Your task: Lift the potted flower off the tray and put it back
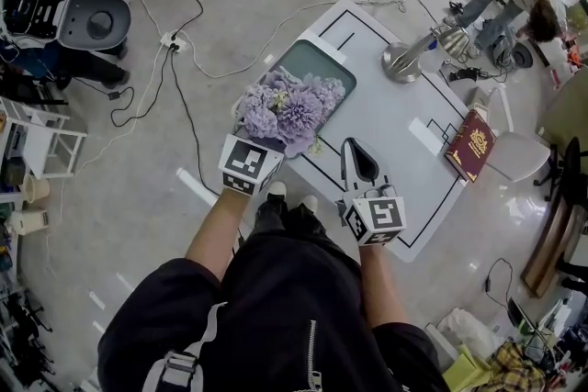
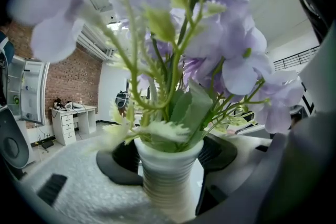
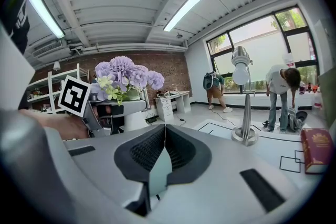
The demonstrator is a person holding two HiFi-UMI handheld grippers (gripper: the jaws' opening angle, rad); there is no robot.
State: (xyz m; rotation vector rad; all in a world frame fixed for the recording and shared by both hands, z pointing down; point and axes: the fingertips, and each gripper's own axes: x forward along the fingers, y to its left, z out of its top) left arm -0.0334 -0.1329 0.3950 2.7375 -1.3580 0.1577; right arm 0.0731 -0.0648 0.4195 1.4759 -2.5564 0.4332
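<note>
Your left gripper (image 2: 169, 161) clamped on white pot of potted flower (image 1: 292, 110). Stems upright. Pot held over near end of tray (image 1: 323, 61) on counter (image 1: 390, 124). Tray lies ahead and below. Your right gripper (image 3: 164, 150): jaws together, empty, alongside. Set-down falls to left.

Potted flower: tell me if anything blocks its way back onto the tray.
Nothing visible does: the grey-green rectangular tray shows bare beyond the purple flowers in a white ribbed pot.
</note>
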